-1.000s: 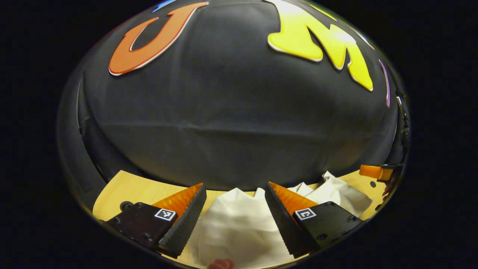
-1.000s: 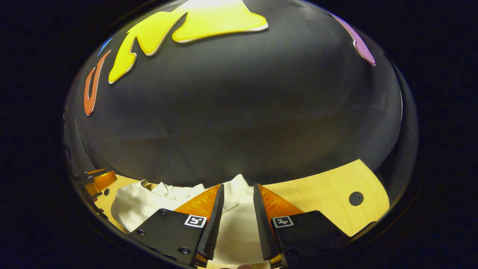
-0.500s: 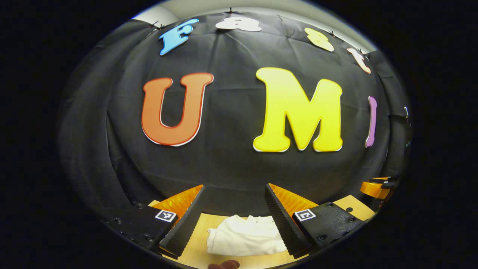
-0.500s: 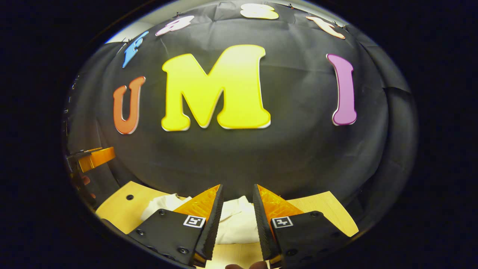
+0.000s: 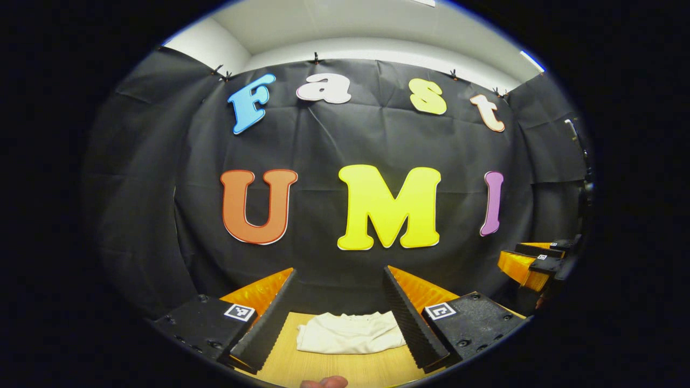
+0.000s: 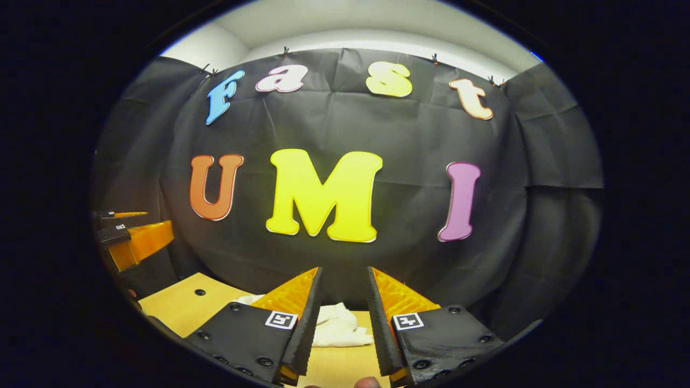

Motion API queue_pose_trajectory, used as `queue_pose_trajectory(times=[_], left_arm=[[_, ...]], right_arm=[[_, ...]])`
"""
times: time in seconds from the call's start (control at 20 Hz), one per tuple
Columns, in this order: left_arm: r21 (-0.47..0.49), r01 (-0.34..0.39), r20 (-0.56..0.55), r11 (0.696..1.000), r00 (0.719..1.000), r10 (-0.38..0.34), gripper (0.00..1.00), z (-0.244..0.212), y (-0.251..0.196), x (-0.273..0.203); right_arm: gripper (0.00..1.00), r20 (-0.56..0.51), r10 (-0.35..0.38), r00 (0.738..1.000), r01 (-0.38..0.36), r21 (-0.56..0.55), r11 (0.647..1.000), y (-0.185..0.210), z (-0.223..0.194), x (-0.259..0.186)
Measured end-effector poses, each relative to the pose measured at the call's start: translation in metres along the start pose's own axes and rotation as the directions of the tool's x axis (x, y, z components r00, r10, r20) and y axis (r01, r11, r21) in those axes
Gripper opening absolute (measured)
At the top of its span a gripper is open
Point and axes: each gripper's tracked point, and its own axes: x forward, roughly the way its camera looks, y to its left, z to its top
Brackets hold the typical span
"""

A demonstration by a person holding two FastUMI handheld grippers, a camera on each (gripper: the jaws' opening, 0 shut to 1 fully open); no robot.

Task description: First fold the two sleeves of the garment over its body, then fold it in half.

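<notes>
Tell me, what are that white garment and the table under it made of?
The garment looks like soft matte cloth, perhaps cotton: it lies in limp wrinkled folds. The table seems light wood or wood-look board, smooth with faint grain; which one is unclear.

Both grippers are built the same way. The left gripper has two black wedge-shaped fingers with ridged, sawtooth-looking inner faces and translucent orange ribbed backing. Each finger sits on a chunky black block with little screws and a small black-and-white square marker on top. Same deal on the right gripper: black ridged fingers, orange backs, screws, square markers. A fingertip pokes in at the bottom edge.
</notes>
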Motion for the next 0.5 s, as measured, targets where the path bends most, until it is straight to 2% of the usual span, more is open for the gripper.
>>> queue_pose_trajectory(times=[0.05,0.2,0.5], left_arm=[[-0.005,-0.002,-0.003,1.0,1.0,0.002,0.98,0.0,-0.003,-0.009],[-0.017,-0.009,-0.006,1.0,1.0,0.009,0.99,0.0,-0.008,-0.032],[-0.011,-0.018,-0.026,1.0,1.0,0.017,0.99,-0.02,-0.018,-0.071]], right_arm=[[0.52,0.0,0.02,1.0,-0.02,0.021,1.0,0.006,0.005,-0.012],[0.5,-0.017,0.044,0.999,-0.042,0.096,0.994,0.011,0.01,-0.04],[0.51,-0.028,0.055,0.998,-0.053,0.078,0.996,0.013,-0.006,-0.083]])
